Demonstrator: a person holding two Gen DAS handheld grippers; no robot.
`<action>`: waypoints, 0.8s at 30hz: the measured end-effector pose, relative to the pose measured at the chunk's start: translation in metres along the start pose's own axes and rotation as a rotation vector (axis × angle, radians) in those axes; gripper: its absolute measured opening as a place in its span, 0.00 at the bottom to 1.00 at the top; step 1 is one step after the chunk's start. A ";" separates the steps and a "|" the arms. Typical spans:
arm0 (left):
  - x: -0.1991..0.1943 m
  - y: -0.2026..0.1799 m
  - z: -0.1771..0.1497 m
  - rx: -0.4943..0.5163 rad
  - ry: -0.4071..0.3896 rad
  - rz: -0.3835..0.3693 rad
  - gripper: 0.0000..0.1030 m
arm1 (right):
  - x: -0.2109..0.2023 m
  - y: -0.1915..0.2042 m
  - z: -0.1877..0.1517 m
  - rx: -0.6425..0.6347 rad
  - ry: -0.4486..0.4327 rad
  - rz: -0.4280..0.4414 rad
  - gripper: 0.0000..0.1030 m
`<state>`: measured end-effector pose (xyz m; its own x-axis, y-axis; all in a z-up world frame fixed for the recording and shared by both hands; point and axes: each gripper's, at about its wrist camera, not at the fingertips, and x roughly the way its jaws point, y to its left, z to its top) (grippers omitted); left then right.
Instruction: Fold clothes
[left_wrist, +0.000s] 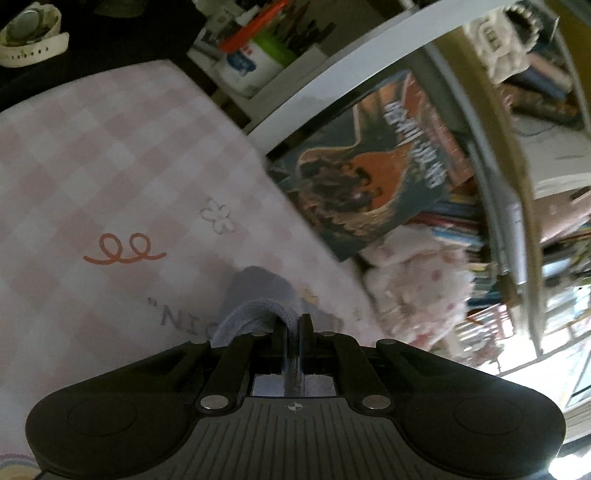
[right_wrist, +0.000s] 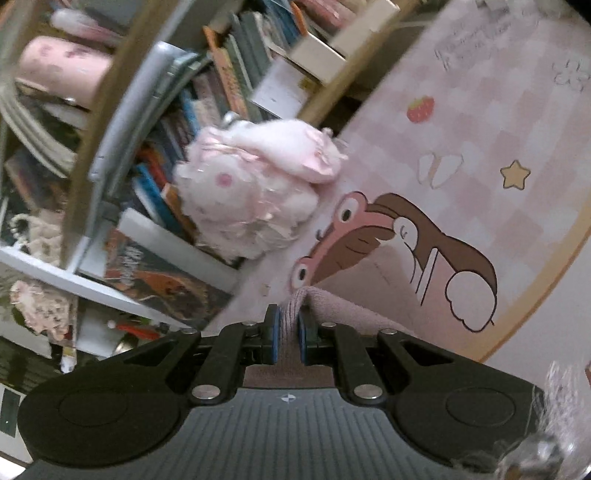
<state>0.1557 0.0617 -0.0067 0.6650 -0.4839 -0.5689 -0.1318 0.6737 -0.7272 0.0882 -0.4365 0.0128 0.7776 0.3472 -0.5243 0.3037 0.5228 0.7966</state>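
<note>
My left gripper (left_wrist: 293, 325) is shut on a fold of pale lavender knit cloth (left_wrist: 258, 295), which bunches up ahead of the fingertips over the pink checked mat (left_wrist: 110, 155). My right gripper (right_wrist: 290, 317) is shut on a fold of the same mauve-grey cloth (right_wrist: 332, 306), whose edge runs off to the right over the mat (right_wrist: 480, 129). Most of the garment hangs below the grippers, hidden.
A fluffy pink-and-white bundle (right_wrist: 258, 184) lies at the mat's edge against a bookshelf (right_wrist: 207, 92); it also shows in the left wrist view (left_wrist: 417, 280). A large picture book (left_wrist: 376, 166) leans on the shelf. A white shelf board (left_wrist: 351, 66) runs behind.
</note>
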 end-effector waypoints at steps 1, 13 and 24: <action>0.005 0.001 0.000 0.001 0.012 0.020 0.07 | 0.006 -0.003 0.002 0.005 0.009 -0.009 0.11; -0.012 -0.019 0.001 0.321 -0.056 0.147 0.40 | -0.005 0.004 0.015 -0.265 -0.034 -0.148 0.45; 0.044 -0.062 -0.001 0.593 -0.023 0.194 0.03 | 0.068 0.058 -0.004 -0.858 0.046 -0.302 0.09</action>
<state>0.1923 -0.0014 0.0129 0.6867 -0.3137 -0.6558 0.1740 0.9468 -0.2707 0.1562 -0.3797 0.0220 0.7035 0.1224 -0.7001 -0.0373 0.9901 0.1356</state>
